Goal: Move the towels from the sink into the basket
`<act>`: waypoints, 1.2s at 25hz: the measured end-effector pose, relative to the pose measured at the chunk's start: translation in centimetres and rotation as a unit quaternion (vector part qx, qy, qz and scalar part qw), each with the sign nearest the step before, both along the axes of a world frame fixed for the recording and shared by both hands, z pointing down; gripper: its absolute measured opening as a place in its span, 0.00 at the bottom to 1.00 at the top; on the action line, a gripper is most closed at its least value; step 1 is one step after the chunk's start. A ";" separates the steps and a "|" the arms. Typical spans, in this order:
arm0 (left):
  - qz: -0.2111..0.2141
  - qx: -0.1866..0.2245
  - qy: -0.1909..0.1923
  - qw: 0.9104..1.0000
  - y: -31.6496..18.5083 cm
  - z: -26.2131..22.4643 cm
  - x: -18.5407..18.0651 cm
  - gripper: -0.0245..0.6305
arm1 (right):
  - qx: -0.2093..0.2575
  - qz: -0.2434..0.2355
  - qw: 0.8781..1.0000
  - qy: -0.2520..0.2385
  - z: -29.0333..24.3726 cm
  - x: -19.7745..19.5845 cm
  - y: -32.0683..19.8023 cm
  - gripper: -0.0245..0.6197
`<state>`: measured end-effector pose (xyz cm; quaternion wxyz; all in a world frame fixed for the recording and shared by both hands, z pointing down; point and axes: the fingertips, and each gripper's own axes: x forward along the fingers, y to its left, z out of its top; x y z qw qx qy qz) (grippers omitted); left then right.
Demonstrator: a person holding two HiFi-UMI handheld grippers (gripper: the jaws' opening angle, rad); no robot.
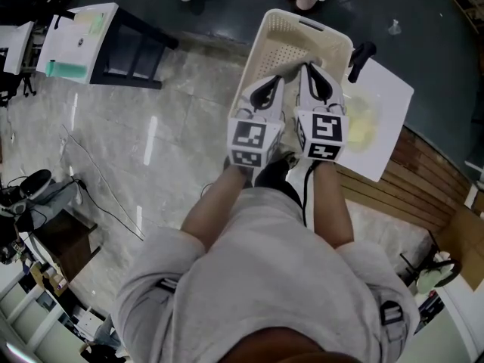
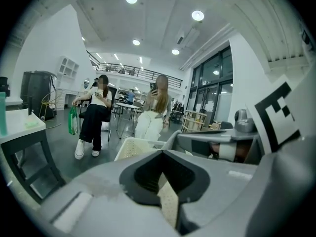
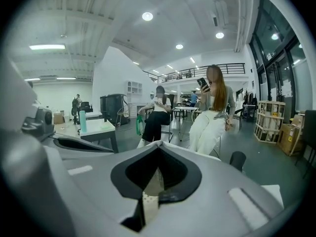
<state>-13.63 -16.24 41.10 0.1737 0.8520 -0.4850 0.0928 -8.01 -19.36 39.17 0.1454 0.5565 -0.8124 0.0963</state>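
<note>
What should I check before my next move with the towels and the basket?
1. Left gripper jaws together, nothing between them: ok.
2. Right gripper jaws together, nothing between them: ok.
3. Both grippers over the basket: ok.
4. Towel lying in the basket: cannot tell, the grippers hide its floor.
5. Sink emptied: not ok, a yellowish cloth, likely a towel, lies there.

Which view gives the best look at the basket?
The head view: it looks down into the basket, showing most of its rim and perforated walls. The left gripper view catches only part of the rim and wall beyond the jaws; the right gripper view, just a perforated sliver between its jaws.
</note>
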 end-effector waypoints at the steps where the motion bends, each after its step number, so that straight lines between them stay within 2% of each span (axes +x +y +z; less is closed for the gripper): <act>1: 0.001 -0.002 0.000 1.000 -0.3 0.1 0.0 0.07 | -0.001 0.002 1.000 0.001 0.2 0.1 -0.3 0.05; 10: 0.006 -0.016 0.001 1.000 -2.2 1.4 -0.5 0.07 | -0.022 0.010 1.000 0.005 2.0 0.0 -2.5 0.05; 18: -0.008 -0.024 0.002 1.000 -3.5 2.1 -1.8 0.07 | -0.088 0.006 0.996 0.004 7.2 -1.0 -4.2 0.09; 22: -0.012 -0.031 0.000 0.999 -3.6 2.6 -2.2 0.07 | -0.104 0.008 0.994 0.007 9.0 -0.9 -5.2 0.12; 30: -0.011 -0.033 0.001 0.999 -3.2 2.8 -2.5 0.07 | -0.097 0.008 0.995 0.004 7.9 -1.4 -4.9 0.12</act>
